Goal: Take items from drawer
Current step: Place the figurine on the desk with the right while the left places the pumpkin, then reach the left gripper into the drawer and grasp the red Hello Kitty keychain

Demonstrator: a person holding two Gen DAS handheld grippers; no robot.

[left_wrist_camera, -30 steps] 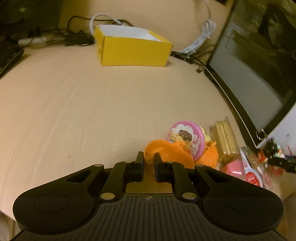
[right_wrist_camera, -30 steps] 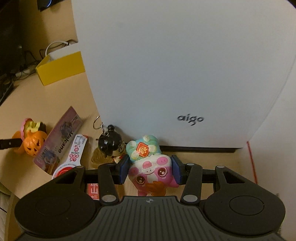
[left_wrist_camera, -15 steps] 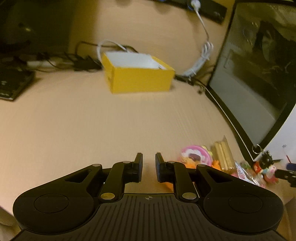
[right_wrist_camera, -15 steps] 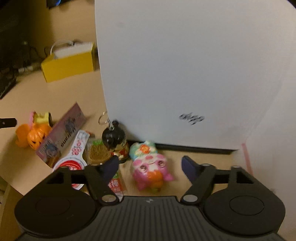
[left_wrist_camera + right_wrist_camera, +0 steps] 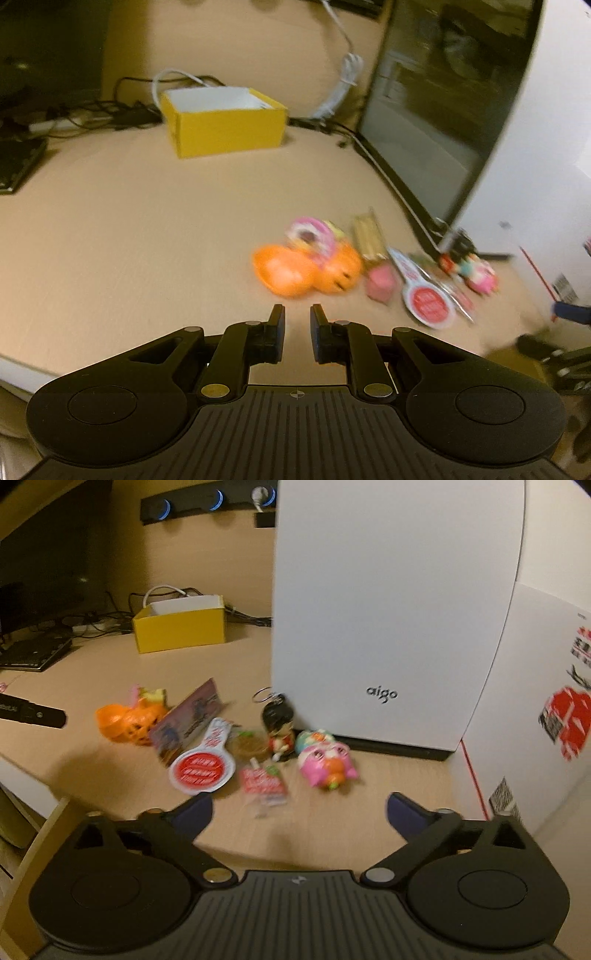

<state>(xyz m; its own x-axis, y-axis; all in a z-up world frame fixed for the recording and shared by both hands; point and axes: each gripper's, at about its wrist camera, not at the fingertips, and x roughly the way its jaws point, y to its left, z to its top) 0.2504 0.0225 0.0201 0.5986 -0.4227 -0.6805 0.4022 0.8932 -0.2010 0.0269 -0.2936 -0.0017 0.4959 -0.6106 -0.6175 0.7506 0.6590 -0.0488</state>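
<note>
Several small items lie on the desk beside a white computer case. Among them are an orange pumpkin toy (image 5: 306, 273) (image 5: 129, 720), a pink round tin (image 5: 312, 236), a purple snack pack (image 5: 192, 720), a red-and-white paddle-shaped packet (image 5: 203, 768) and a black-haired doll keychain (image 5: 279, 731). A pink pig toy (image 5: 327, 762) lies free on the desk. Behind it, my right gripper (image 5: 300, 803) is opening its jaws wide with nothing between them. My left gripper (image 5: 297, 314) hangs short of the pumpkin, with a narrow empty gap between its jaws.
A yellow open box (image 5: 225, 122) stands at the back among cables. The white computer case (image 5: 388, 609) walls off the right, with a white printed carton (image 5: 535, 701) beside it. A keyboard (image 5: 33, 653) and a dark monitor are at the far left. The desk edge runs close below both grippers.
My right gripper let go of the pig toy, opened wide and drew back from it. My left gripper pulled back and up from the pumpkin, its gap slightly wider.
</note>
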